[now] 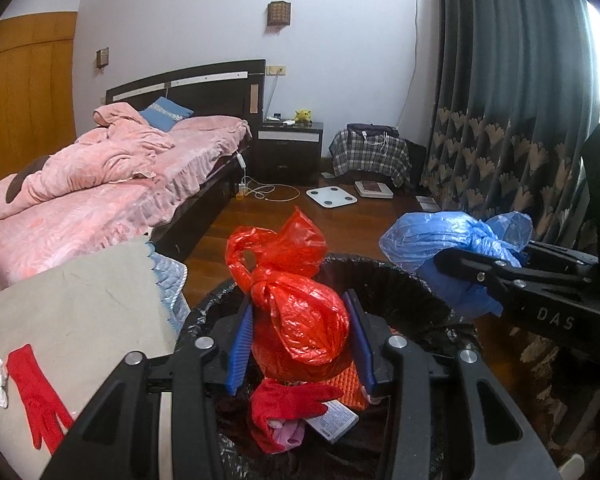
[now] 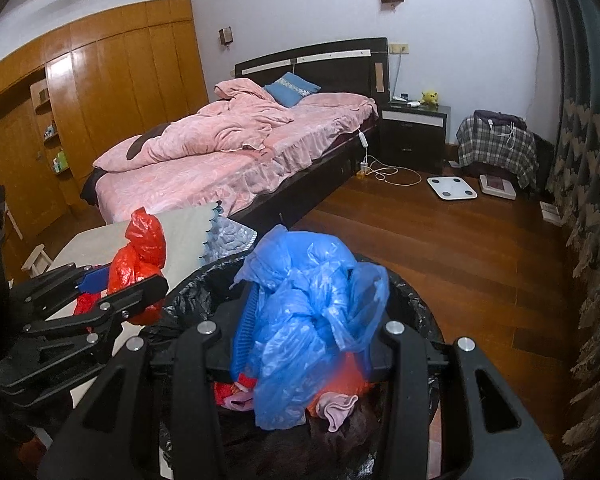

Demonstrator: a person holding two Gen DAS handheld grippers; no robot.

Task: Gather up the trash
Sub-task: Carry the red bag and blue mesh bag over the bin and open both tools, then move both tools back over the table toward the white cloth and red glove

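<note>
Bedroom with a dark wooden floor (image 2: 460, 248). Beyond the fingers stands a bed (image 2: 236, 160) under rumpled pink bedding, with a blue pillow (image 2: 292, 88) at its dark headboard; a nightstand (image 2: 414, 136) sits beside it, a white scale (image 2: 452, 188) lies on the floor, and patterned curtains (image 1: 500, 120) hang along the right wall. Wooden wardrobes (image 2: 112, 88) line the far left.

Directly below both pairs of fingers is a bin lined with a black bag (image 1: 400, 280), already holding red and pink cloth items and a small box. Left of it a grey-covered surface (image 1: 72, 312) carries a red glove (image 1: 36, 396) and a white scrap.

The left gripper (image 1: 300, 340) is clamped on a knotted red plastic bag (image 1: 300, 312), its blue pads pressing both sides, the knot and loose ears standing above the fingertips. The right gripper (image 2: 304, 328) grips a crumpled blue plastic bag (image 2: 304, 312) that bulges over and hides most of its fingers. Both bags hang over the bin's mouth.
</note>
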